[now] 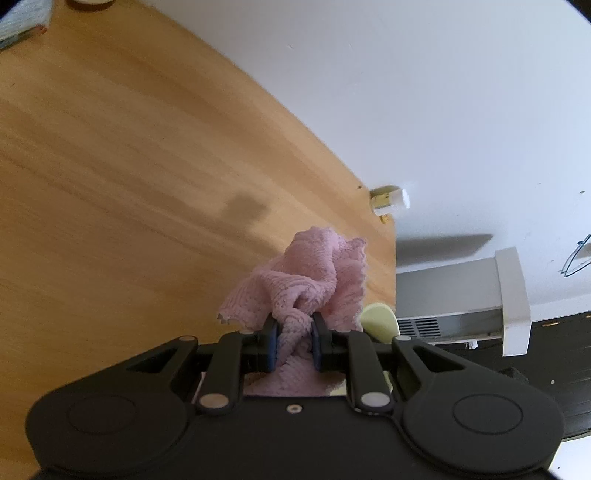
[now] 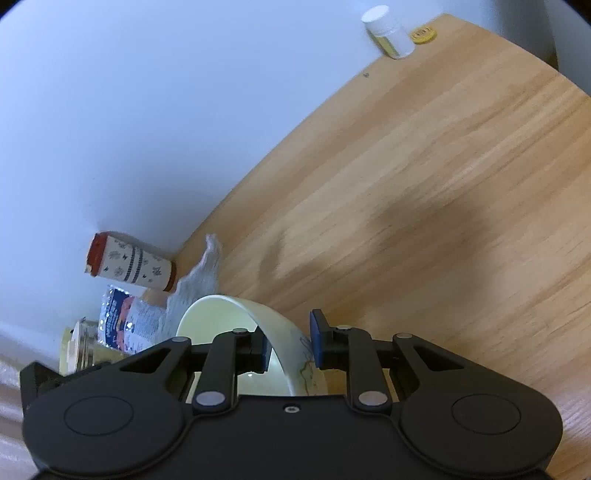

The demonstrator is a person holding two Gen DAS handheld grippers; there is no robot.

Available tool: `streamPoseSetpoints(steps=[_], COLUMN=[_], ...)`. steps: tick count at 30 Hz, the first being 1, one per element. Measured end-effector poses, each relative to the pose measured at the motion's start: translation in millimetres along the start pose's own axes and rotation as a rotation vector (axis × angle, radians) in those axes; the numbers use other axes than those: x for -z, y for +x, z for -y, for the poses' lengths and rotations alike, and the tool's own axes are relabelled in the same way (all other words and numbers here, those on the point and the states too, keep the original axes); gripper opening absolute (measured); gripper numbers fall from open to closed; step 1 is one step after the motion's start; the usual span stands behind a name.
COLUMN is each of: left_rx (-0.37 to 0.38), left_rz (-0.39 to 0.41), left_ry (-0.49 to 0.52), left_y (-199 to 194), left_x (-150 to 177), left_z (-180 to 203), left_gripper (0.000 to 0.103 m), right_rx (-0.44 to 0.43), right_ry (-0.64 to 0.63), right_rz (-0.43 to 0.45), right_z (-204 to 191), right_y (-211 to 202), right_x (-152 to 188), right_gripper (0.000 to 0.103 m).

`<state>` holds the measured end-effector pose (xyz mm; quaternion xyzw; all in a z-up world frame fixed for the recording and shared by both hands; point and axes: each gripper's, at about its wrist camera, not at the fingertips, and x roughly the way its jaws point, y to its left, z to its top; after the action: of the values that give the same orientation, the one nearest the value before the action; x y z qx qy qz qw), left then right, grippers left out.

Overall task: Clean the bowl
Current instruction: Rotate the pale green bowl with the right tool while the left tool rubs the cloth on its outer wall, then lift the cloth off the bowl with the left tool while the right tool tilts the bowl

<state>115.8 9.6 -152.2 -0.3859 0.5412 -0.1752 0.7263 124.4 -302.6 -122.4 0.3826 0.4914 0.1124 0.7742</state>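
Wood-grain surface (image 2: 424, 177) is meeting a white wall (image 2: 129, 110), left claw (image 1: 294, 341) pinching pink cloth (image 1: 306, 284), right claw (image 2: 289, 345) straddling the bowl (image 2: 236, 317) rim with a gap.

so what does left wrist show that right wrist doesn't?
Left wrist only: the pink cloth pinched in the left gripper, and a grey box past the table edge.

Right wrist only: the right gripper straddling the bowl wall, jaws not closed on it, plus a patterned canister and packets by the wall.

Both: the wooden table, white wall, white-capped bottle.
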Motion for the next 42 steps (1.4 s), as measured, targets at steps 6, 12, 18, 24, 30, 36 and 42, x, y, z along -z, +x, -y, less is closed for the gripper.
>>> streamPoseSetpoints(steps=[6, 12, 18, 24, 30, 36, 42], left_rx=[-0.035, -0.066, -0.070, -0.066, -0.067, -0.027, -0.027], left_rz=[0.018, 0.030, 0.024, -0.011, -0.047, -0.070, -0.093], left_ry=[-0.024, -0.020, 0.009, 0.048, 0.098, 0.154, 0.206], left_y=[-8.1, -20.3, -28.7, -28.6, -25.8, -24.7, -22.8], left_x=[-0.4, -6.9, -16.3, -22.5, -33.4, -38.7, -43.8], left_z=[-13.2, -23.8, -30.5, -32.1, -33.9, -30.7, -37.0], left_gripper=[0.017, 0.017, 0.017, 0.017, 0.017, 0.017, 0.017], right_rx=[0.023, 0.038, 0.062, 0.076, 0.101, 0.181, 0.263], right_ry=[-0.003, 0.002, 0.006, 0.031, 0.035, -0.120, -0.460], right_rz=[-0.037, -0.068, -0.066, -0.039, -0.020, -0.060, -0.147], right_z=[3.4, 6.8, 3.5, 2.5, -0.5, -18.1, -54.4], right_y=[12.2, 21.9, 29.2, 33.2, 29.0, 21.0, 13.0], right_x=[5.0, 13.9, 28.2, 42.2, 52.3, 54.5, 44.0], right_gripper=[0.024, 0.024, 0.023, 0.020, 0.018, 0.022, 0.045])
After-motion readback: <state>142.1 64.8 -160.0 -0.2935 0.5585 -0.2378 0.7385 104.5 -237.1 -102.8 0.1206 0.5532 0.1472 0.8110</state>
